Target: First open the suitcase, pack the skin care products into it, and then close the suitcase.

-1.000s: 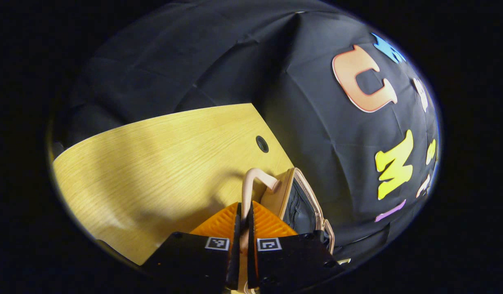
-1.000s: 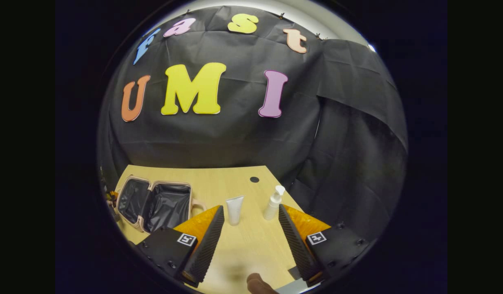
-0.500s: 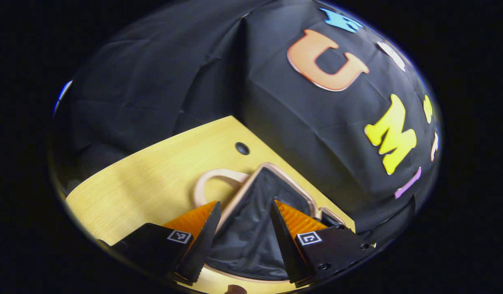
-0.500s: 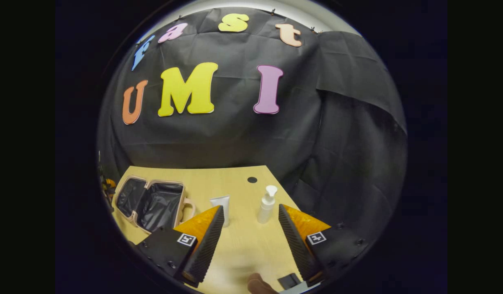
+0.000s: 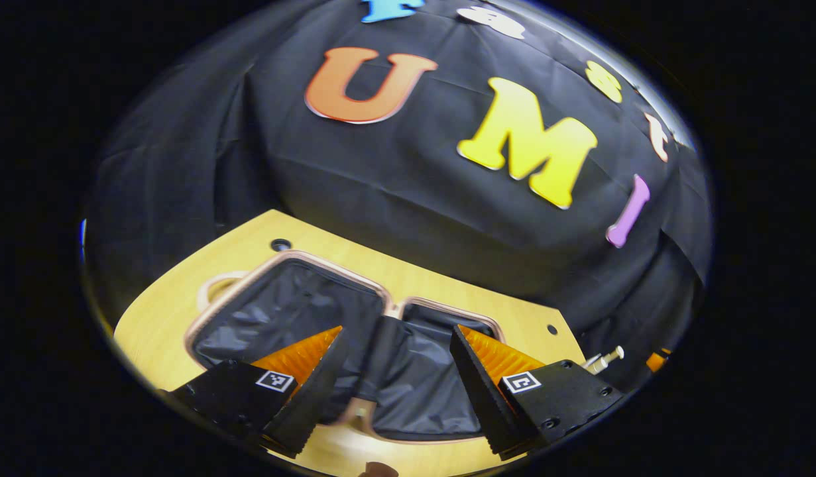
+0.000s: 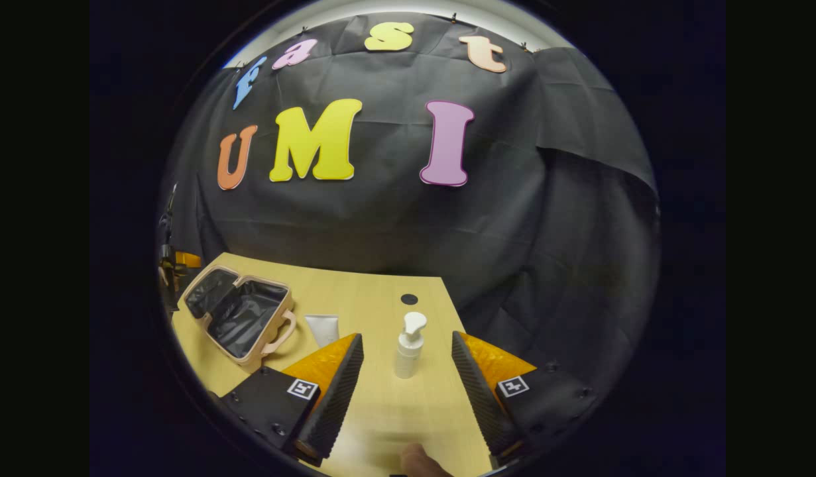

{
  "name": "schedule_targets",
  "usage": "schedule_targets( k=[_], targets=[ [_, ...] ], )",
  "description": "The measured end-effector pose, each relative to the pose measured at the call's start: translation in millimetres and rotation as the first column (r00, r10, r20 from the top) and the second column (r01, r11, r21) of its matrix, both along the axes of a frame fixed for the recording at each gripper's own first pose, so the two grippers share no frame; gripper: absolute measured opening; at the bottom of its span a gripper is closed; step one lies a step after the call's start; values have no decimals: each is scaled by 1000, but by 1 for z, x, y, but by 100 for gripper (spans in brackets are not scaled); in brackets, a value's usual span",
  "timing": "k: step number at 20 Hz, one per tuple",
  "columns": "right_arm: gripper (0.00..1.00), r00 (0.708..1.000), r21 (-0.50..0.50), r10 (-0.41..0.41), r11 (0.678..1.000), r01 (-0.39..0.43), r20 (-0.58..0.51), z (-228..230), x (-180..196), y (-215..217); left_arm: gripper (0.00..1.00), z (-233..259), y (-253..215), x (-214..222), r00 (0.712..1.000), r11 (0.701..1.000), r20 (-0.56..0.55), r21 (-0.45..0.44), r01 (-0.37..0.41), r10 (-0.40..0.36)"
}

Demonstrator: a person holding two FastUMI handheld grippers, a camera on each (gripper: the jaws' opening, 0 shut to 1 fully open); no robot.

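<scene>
Small peach-trimmed suitcase with black crinkled lining [image 5: 295, 311] lies fully open, both halves flat on light wooden table [image 5: 487, 301]. Left gripper [image 5: 394, 391] hovers above lining, fingers spread wide, holding nothing. Looped peach carry handle [image 5: 215, 286] at 9 o'clock side of case in left gripper view.

Right gripper view: right gripper [image 6: 406, 387] fingers apart, empty. White pump bottle [image 6: 409, 344] stands upright at 12 o'clock, between fingers, untouched. White squeeze tube [image 6: 323, 327] at 10 o'clock, standing cap-down, between bottle and case. Case at 9 o'clock, near table edge.
</scene>
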State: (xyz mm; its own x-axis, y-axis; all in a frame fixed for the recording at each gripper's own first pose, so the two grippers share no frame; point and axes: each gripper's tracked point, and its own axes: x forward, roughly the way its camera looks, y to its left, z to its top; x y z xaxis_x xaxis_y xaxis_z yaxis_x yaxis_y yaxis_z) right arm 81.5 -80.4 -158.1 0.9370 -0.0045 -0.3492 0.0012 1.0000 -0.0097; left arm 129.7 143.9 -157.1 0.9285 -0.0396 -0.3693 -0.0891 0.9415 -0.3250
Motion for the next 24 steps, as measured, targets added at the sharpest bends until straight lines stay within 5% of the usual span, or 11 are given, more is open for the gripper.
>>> schedule_targets(
  k=[5, 9, 15, 19, 24],
  targets=[
    [79, 998, 1, 62, 998, -62, -27, -19, 8, -38, 98, -11, -123, 8, 986, 975, -34, 152, 165, -162],
    [79, 995, 12, 71, 997, -71, -68, -39, 6, -68, 98, -30, -208, 14, 962, 947, -69, 169, 273, -265],
    [79, 993, 14, 46, 999, -45, -110, -61, -4, -105, 98, -81, -314, 21, 873, 864, -139, 138, 485, -468],
    [79, 988, 7, 11, 1000, -11, -154, -77, -12, -125, 99, -115, -334, 33, 843, 839, -203, 134, 528, -498],
    [79, 983, -43, 14, 999, -22, -181, -87, -19, -129, 99, -142, -350, 62, 859, 854, -207, 146, 500, -468]
  ],
)
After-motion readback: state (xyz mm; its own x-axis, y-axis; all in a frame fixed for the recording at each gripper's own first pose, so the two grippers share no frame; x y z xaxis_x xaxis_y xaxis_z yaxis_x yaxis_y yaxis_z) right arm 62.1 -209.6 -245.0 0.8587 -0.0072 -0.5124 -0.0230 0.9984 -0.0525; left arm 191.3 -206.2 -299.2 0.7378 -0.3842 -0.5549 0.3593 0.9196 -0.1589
